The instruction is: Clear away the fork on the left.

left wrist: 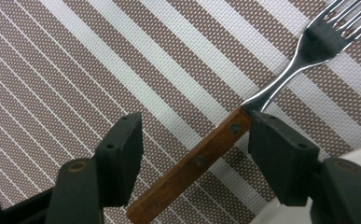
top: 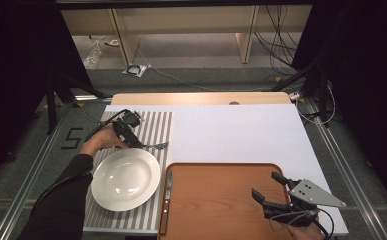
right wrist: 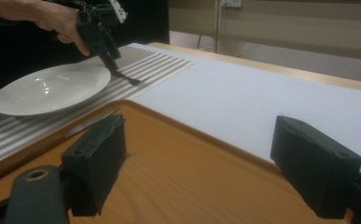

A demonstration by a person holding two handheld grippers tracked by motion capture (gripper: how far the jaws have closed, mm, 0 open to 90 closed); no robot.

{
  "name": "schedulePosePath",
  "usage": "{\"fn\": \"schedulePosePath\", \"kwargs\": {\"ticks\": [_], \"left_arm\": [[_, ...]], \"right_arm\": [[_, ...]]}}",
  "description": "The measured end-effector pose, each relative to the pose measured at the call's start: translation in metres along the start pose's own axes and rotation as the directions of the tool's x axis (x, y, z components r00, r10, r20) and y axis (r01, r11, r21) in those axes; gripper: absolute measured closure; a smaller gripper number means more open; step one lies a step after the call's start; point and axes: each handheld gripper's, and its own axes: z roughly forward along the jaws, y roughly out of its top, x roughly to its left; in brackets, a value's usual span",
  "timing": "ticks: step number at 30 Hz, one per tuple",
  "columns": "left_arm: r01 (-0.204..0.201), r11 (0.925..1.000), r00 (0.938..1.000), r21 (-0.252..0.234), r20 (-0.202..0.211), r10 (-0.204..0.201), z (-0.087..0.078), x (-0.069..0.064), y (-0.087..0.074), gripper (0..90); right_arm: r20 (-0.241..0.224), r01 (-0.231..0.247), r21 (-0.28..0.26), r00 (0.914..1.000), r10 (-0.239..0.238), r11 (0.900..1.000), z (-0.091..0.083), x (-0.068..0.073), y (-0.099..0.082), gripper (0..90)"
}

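Note:
A fork (top: 155,146) with a wooden handle (left wrist: 201,158) lies on the striped placemat (top: 156,125), just beyond a white plate (top: 126,179). My left gripper (top: 135,143) points down over it. In the left gripper view the handle runs slantwise between the jaws of that gripper (left wrist: 194,120); the right pad (left wrist: 281,158) is at the handle's upper end, the left pad stands clear, so it is open. My right gripper (top: 265,184) hovers open over the right part of the wooden tray (top: 216,200), nothing between its jaws (right wrist: 199,140).
A wood-handled knife (top: 167,200) lies along the tray's left edge, beside the plate (right wrist: 52,86). White sheet (top: 231,132) covers the table beyond the tray. The person's left hand and gripper (right wrist: 99,37) hang above the plate's far rim.

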Motion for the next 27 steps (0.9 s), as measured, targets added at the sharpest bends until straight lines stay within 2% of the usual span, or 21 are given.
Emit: {"fn": "schedulePosePath", "kwargs": {"ticks": [8, 14, 24, 27], "left_arm": [[-0.034, 0.9992, 0.9994, 0.024, 0.013, 0.033, 0.005, -0.003, 0.004, 39.3], [-0.074, 0.9949, 0.9972, 0.068, 0.017, 0.073, 0.009, -0.005, 0.003, 42.7], [-0.071, 0.9945, 0.9966, 0.077, 0.049, 0.067, 0.011, -0.003, 0.0, 52.5], [-0.059, 0.995, 0.9967, 0.08, 0.061, 0.054, 0.011, -0.002, 0.0, 55.0]], "right_arm": [[0.003, -0.001, -0.003, 1.0, 0.001, 1.0, -0.001, -0.001, 0.0, 19.1], [0.003, 0.0, 0.001, 1.0, 0.0, 1.0, -0.001, -0.001, 0.0, 19.1], [0.002, -0.002, -0.002, 1.0, 0.002, 1.0, -0.001, -0.001, 0.0, 19.1], [0.002, 0.0, 0.0, 1.0, 0.0, 1.0, -0.001, -0.001, 0.0, 19.1]]}}
